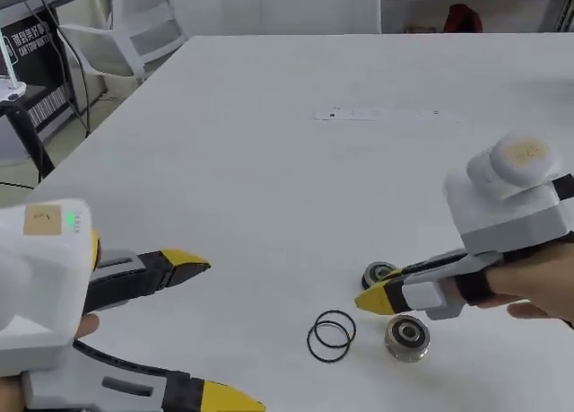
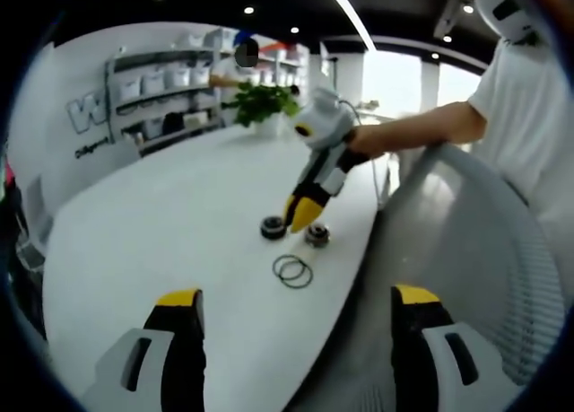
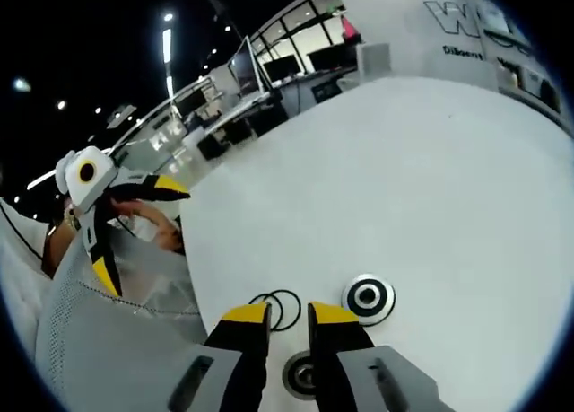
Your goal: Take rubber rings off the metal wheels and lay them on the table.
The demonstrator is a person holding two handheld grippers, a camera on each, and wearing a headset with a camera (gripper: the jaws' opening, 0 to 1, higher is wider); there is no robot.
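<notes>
The white table (image 1: 269,143) carries everything close to its near edge. The left gripper (image 1: 229,334), cut off at the bottom of the head view, has its jaws spread wide with nothing between them. The right gripper (image 1: 363,300) has its jaws drawn nearly together and empty, and its tip partly hides one metal wheel (image 1: 378,274). The other wheel (image 1: 406,334) sits just beside it. Two overlapping rubber rings (image 1: 330,334) lie flat near the wheels. Whether either wheel still carries a ring is too small to tell.
</notes>
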